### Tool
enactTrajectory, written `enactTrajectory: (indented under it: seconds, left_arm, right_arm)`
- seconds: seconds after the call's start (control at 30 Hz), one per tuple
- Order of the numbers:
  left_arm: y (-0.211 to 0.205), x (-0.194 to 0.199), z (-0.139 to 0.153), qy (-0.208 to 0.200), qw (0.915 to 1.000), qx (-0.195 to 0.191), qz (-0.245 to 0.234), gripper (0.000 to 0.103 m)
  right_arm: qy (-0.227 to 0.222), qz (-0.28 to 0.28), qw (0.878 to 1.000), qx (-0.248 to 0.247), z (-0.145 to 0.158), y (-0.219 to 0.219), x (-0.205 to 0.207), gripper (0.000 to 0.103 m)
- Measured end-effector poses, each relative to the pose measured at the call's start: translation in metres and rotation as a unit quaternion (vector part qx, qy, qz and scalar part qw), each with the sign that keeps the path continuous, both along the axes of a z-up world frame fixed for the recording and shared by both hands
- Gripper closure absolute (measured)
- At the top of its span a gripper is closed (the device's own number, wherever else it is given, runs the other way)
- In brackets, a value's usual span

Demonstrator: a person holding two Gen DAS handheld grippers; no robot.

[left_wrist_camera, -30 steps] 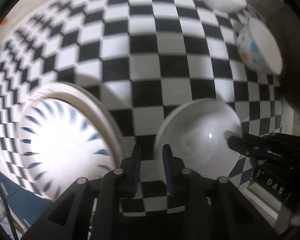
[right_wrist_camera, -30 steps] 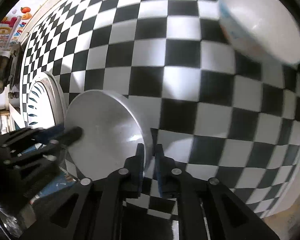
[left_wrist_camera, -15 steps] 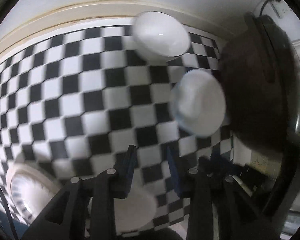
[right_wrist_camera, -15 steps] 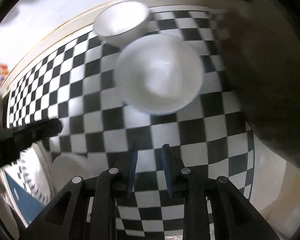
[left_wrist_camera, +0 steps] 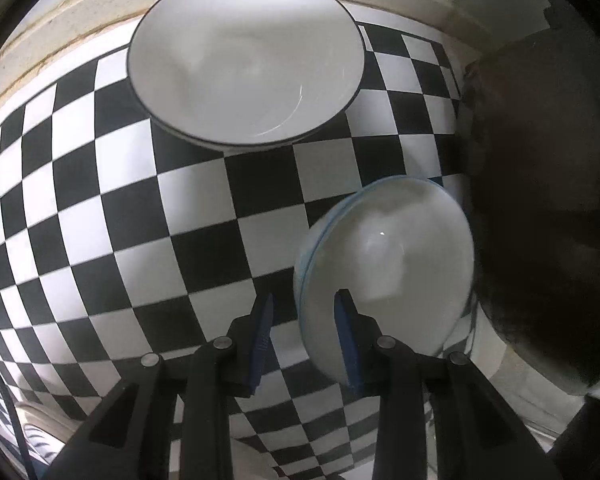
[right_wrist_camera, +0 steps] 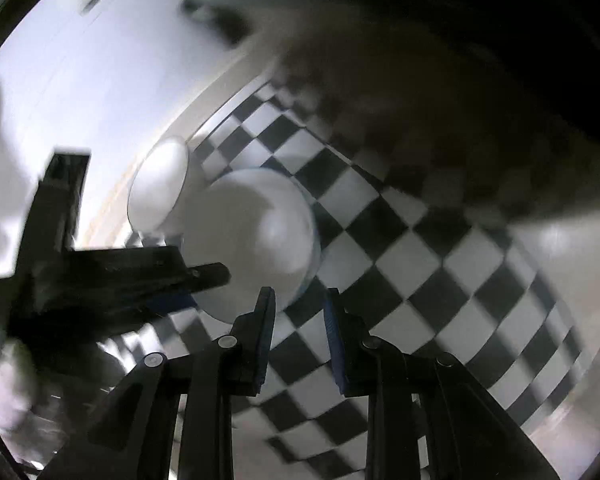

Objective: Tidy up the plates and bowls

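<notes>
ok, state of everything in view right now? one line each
left gripper: open, straddling the near rim of the blue-rimmed bowl, not yet closed
right gripper: open, empty, above the cloth
blue-rimmed bowl: upright on the cloth, empty
dark-rimmed white bowl: upright, empty, near the table's far edge
checkered tablecloth: spread flat under both bowls

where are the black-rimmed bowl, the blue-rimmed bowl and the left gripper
black-rimmed bowl (left_wrist_camera: 246,56): left wrist view, inner wall near its centre
blue-rimmed bowl (left_wrist_camera: 384,264): left wrist view, white inside
left gripper (left_wrist_camera: 303,322): left wrist view, midway between its fingertips, astride the blue-rimmed bowl's edge
</notes>
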State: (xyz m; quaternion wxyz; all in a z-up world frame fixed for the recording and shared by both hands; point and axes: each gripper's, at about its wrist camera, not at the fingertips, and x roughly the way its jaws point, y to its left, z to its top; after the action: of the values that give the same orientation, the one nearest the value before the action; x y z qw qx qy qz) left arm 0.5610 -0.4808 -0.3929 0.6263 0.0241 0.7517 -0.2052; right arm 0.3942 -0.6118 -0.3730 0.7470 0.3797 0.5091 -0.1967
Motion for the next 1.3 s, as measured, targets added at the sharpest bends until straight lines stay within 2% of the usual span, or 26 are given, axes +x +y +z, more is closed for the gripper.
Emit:
enactTrajectory:
  seconds: [0.03, 0.17, 0.33, 0.57, 0.63, 0.67, 0.77, 0.83, 0.93, 1.2, 1.3]
  left_arm:
    - [-0.002, 0.000, -0.001, -0.002, 1.0000, 0.002, -0.005, 0.074]
    - [-0.011, 0.005, -0.002, -0.021, 0.9987, 0.018, -0.042, 0.074]
    - [-0.019, 0.012, -0.008, -0.031, 0.9950, 0.033, -0.089, 0.074]
    - [-0.033, 0.024, -0.020, -0.023, 0.9909, 0.013, -0.132, 0.074]
    - [-0.038, 0.030, -0.024, -0.019, 0.9905, 0.006, -0.136, 0.084]
    - [-0.039, 0.030, -0.026, -0.015, 0.9907, 0.002, -0.135, 0.084]
    - [-0.038, 0.026, -0.024, -0.007, 0.9908, -0.013, -0.134, 0.084]
    - [-0.039, 0.015, -0.020, -0.023, 0.9887, -0.005, -0.148, 0.084]
    - [-0.034, 0.004, -0.019, -0.023, 0.9885, -0.001, -0.149, 0.084]
    - [0.007, -0.021, -0.014, -0.009, 0.9923, -0.001, -0.123, 0.084]
    - [0.017, -0.026, -0.014, -0.012, 0.9927, 0.000, -0.120, 0.084]
  right_arm:
    - [-0.021, -0.026, 0.999, 0.039, -0.004, -0.004, -0.008, 0.076]
    - [-0.061, -0.100, 0.986, 0.120, -0.023, -0.014, -0.026, 0.076]
    - [-0.074, -0.156, 0.965, 0.199, -0.060, -0.026, -0.027, 0.076]
    - [-0.083, -0.174, 0.958, 0.211, -0.085, -0.014, -0.010, 0.076]
    - [-0.076, -0.179, 0.959, 0.205, -0.089, -0.010, -0.006, 0.079]
    - [-0.072, -0.182, 0.960, 0.200, -0.090, -0.008, -0.004, 0.079]
    - [-0.062, -0.165, 0.968, 0.178, -0.086, 0.000, 0.003, 0.081]
    - [-0.047, -0.150, 0.974, 0.165, -0.083, 0.006, 0.012, 0.084]
    - [-0.028, -0.122, 0.979, 0.163, -0.083, 0.005, 0.019, 0.086]
    - [0.023, 0.018, 0.989, 0.146, -0.080, 0.027, 0.049, 0.087]
    - [0.032, 0.050, 0.990, 0.127, -0.085, 0.035, 0.062, 0.087]
